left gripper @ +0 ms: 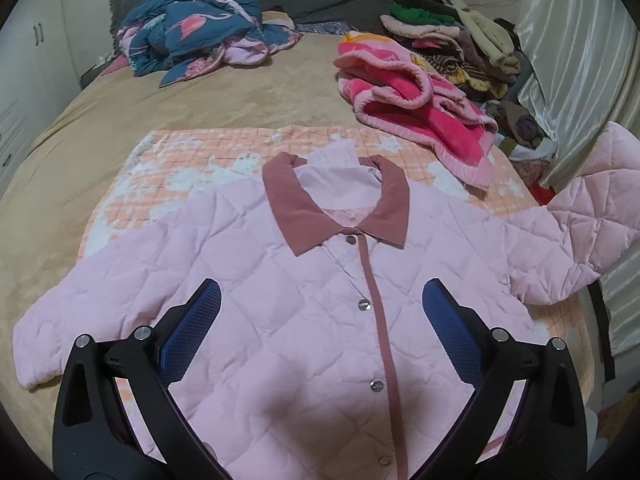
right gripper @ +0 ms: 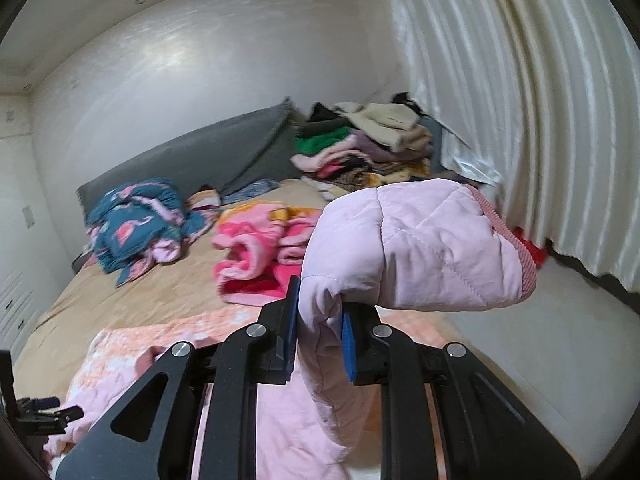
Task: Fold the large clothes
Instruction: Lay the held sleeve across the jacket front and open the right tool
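A pink quilted jacket with a dusty-rose collar lies face up and buttoned on an orange checked blanket on the bed. My left gripper is open and hovers over the jacket's chest, one blue pad either side of the button placket. My right gripper is shut on the jacket's right sleeve and holds it raised off the bed; its striped cuff hangs to the right. The lifted sleeve also shows in the left wrist view. The jacket's left sleeve lies flat.
A bright pink fleece blanket lies behind the jacket. A navy flamingo-print quilt is bunched at the head of the bed. A pile of folded clothes sits far right. A satin curtain hangs along the right side.
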